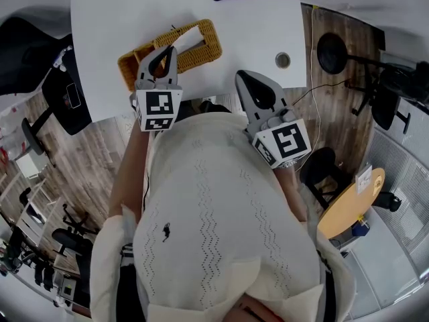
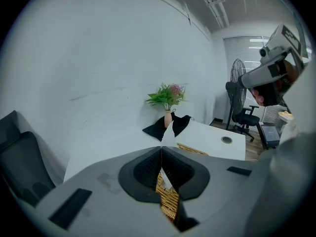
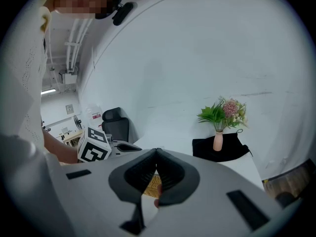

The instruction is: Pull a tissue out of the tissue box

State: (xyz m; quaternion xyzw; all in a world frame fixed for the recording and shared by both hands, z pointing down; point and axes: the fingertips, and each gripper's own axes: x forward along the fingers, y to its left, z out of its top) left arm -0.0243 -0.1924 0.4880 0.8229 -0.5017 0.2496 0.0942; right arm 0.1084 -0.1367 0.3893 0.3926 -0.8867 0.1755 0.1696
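The left gripper (image 1: 167, 49) hangs over the woven tissue box (image 1: 201, 52) at the near edge of the white table (image 1: 120, 19). Its jaws are pinched on a white tissue (image 2: 169, 134) that stands up past their tips. The right gripper (image 1: 241, 76) is held near right of the box, jaws pressed together, empty.

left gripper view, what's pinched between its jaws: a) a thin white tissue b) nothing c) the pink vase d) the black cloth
a: the left gripper is closed on a thin white tissue, whose corner sticks up past the jaw tips, with the woven yellow wicker tissue box showing below.
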